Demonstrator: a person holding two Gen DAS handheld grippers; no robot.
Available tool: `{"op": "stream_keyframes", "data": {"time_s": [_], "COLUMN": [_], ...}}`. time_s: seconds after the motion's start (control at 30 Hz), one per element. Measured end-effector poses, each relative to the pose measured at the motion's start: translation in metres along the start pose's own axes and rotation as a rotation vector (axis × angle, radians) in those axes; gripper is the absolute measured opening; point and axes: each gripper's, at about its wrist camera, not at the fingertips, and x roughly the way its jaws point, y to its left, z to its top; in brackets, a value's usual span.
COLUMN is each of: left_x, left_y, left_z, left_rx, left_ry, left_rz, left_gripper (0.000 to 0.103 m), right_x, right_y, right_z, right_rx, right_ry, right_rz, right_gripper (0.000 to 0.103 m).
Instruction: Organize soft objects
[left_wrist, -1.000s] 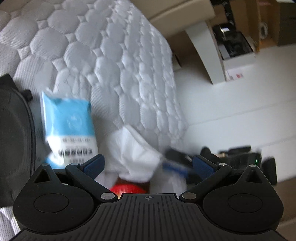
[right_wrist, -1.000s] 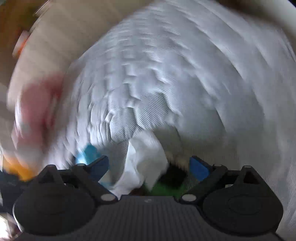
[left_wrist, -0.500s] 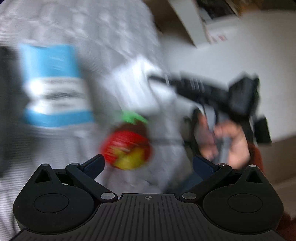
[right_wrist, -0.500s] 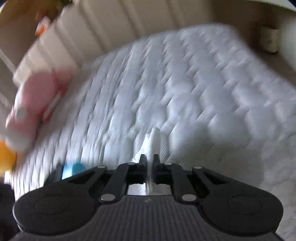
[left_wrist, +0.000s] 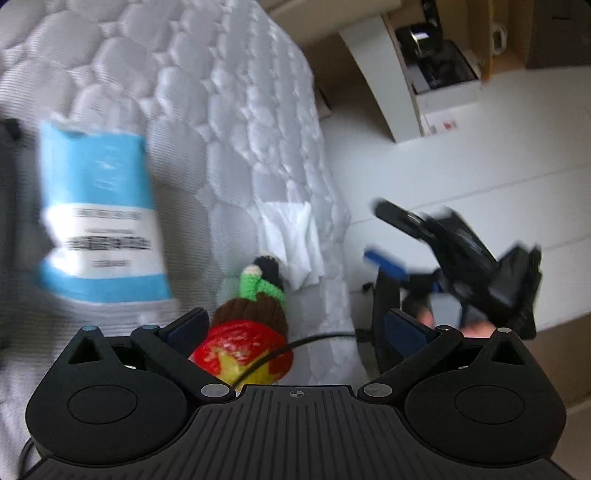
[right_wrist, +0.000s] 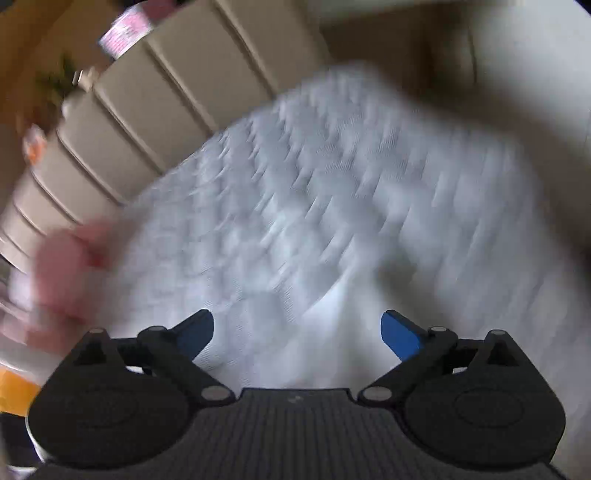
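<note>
A knitted toy (left_wrist: 255, 325) in red, yellow, brown and green lies on the white quilted mattress (left_wrist: 207, 122), just ahead of my open left gripper (left_wrist: 295, 328) and near its left finger. A white tissue (left_wrist: 295, 236) lies flat beyond the toy at the mattress edge. A blue and white tissue pack (left_wrist: 99, 225) rests to the left. My right gripper (right_wrist: 297, 332) is open with nothing between its fingers, over the blurred mattress (right_wrist: 332, 221). In the left wrist view that right gripper (left_wrist: 424, 247) hangs off the bed's right side, held by a hand.
A blurred pink soft toy (right_wrist: 66, 269) sits at the left by the beige padded headboard (right_wrist: 166, 110). Something orange (right_wrist: 14, 391) shows at the lower left. A dark bag (left_wrist: 11, 221) borders the pack. White floor (left_wrist: 461, 177) and a white cabinet (left_wrist: 388, 92) lie right of the bed.
The right gripper, shut on the white tissue half a second ago, has let it go and opened; the tissue now lies flat on the mattress. The left view has swung back over the toy.
</note>
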Motion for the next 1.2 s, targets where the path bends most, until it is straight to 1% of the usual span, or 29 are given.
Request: {"op": "stream_keyframes", "data": {"time_s": [0.03, 0.07, 0.1, 0.17, 0.23, 0.27, 0.3, 0.33, 0.37, 0.43, 0.5, 0.53, 0.57, 0.63, 0.7, 0.77, 0.83, 0.87, 0.9, 0.93, 0.97, 1.0, 1.03, 1.1, 1.13, 1.17, 1.2], "left_x": [-0.007, -0.015, -0.026, -0.048, -0.071, -0.083, -0.095, -0.107, -0.119, -0.139, -0.149, -0.153, -0.154, -0.153, -0.15, -0.148, -0.147, -0.148, -0.149, -0.15, -0.15, -0.151, -0.15, -0.148, -0.145, -0.143, -0.14], "left_y": [0.0, -0.002, -0.006, -0.016, -0.025, -0.026, -0.023, -0.017, -0.009, 0.011, 0.031, 0.04, 0.047, 0.057, 0.062, 0.066, 0.07, 0.072, 0.075, 0.078, 0.08, 0.082, 0.083, 0.086, 0.086, 0.087, 0.087], "left_z": [0.002, 0.004, 0.006, 0.008, 0.006, 0.005, 0.004, 0.005, 0.006, 0.009, 0.013, 0.014, 0.015, 0.019, 0.022, 0.021, 0.02, 0.02, 0.019, 0.02, 0.02, 0.021, 0.021, 0.021, 0.021, 0.022, 0.022], "left_rx": [0.009, 0.027, 0.056, 0.136, 0.236, 0.263, 0.263, 0.236, 0.188, 0.073, -0.037, -0.083, -0.116, -0.144, -0.154, -0.171, -0.192, -0.207, -0.221, -0.235, -0.249, -0.263, -0.275, -0.296, -0.302, -0.305, -0.303], "left_ry": [-0.004, -0.011, -0.027, -0.08, -0.157, -0.195, -0.23, -0.262, -0.291, -0.336, -0.353, -0.358, -0.359, -0.35, -0.335, -0.317, -0.305, -0.306, -0.309, -0.314, -0.318, -0.319, -0.315, -0.299, -0.289, -0.279, -0.268], "left_rz": [0.012, 0.034, 0.088, 0.241, 0.396, 0.457, 0.509, 0.547, 0.558, 0.538, 0.486, 0.465, 0.451, 0.445, 0.449, 0.442, 0.433, 0.425, 0.42, 0.419, 0.42, 0.42, 0.415, 0.392, 0.381, 0.372, 0.367], "left_gripper": [0.103, 0.103, 0.103, 0.103, 0.103, 0.103, 0.103, 0.103, 0.103, 0.103, 0.103, 0.103, 0.103, 0.103, 0.103, 0.103, 0.103, 0.103, 0.103, 0.103, 0.103, 0.103, 0.103, 0.103, 0.103, 0.103, 0.103], "right_x": [0.007, 0.015, 0.023, 0.04, 0.051, 0.057, 0.064, 0.071, 0.077, 0.089, 0.091, 0.093, 0.094, 0.099, 0.105, 0.107, 0.101, 0.094, 0.083, 0.072, 0.061, 0.049, 0.041, 0.03, 0.026, 0.023, 0.023], "right_y": [-0.005, -0.008, -0.009, -0.005, 0.006, 0.012, 0.018, 0.025, 0.031, 0.048, 0.07, 0.079, 0.087, 0.098, 0.103, 0.106, 0.108, 0.107, 0.105, 0.103, 0.099, 0.091, 0.083, 0.067, 0.059, 0.05, 0.039], "right_z": [-0.007, -0.014, -0.021, -0.03, -0.036, -0.039, -0.041, -0.042, -0.044, -0.048, -0.054, -0.056, -0.057, -0.053, -0.049, -0.045, -0.038, -0.032, -0.026, -0.02, -0.016, -0.013, -0.013, -0.02, -0.023, -0.026, -0.03], "right_rx": [0.057, 0.093, 0.101, 0.081, 0.026, -0.003, -0.024, -0.049, -0.077, -0.19, -0.345, -0.414, -0.471, -0.526, -0.551, -0.564, -0.546, -0.525, -0.499, -0.472, -0.442, -0.407, -0.383, -0.396, -0.38, -0.353, -0.283], "right_ry": [0.076, 0.13, 0.16, 0.203, 0.228, 0.239, 0.249, 0.256, 0.263, 0.23, 0.171, 0.15, 0.133, 0.114, 0.109, 0.095, 0.088, 0.079, 0.064, 0.048, 0.035, 0.03, 0.043, 0.102, 0.126, 0.147, 0.171], "right_rz": [0.031, 0.023, -0.017, -0.112, -0.142, -0.153, -0.166, -0.184, -0.202, -0.264, -0.289, -0.281, -0.267, -0.253, -0.245, -0.21, -0.16, -0.141, -0.147, -0.16, -0.189, -0.224, -0.248, -0.276, -0.293, -0.311, -0.286], "right_gripper": [0.097, 0.096, 0.096, 0.094, 0.094, 0.094, 0.094, 0.093, 0.093, 0.086, 0.068, 0.063, 0.056, 0.055, 0.048, 0.047, 0.048, 0.052, 0.061, 0.068, 0.077, 0.081, 0.082, 0.082, 0.082, 0.083, 0.083]}}
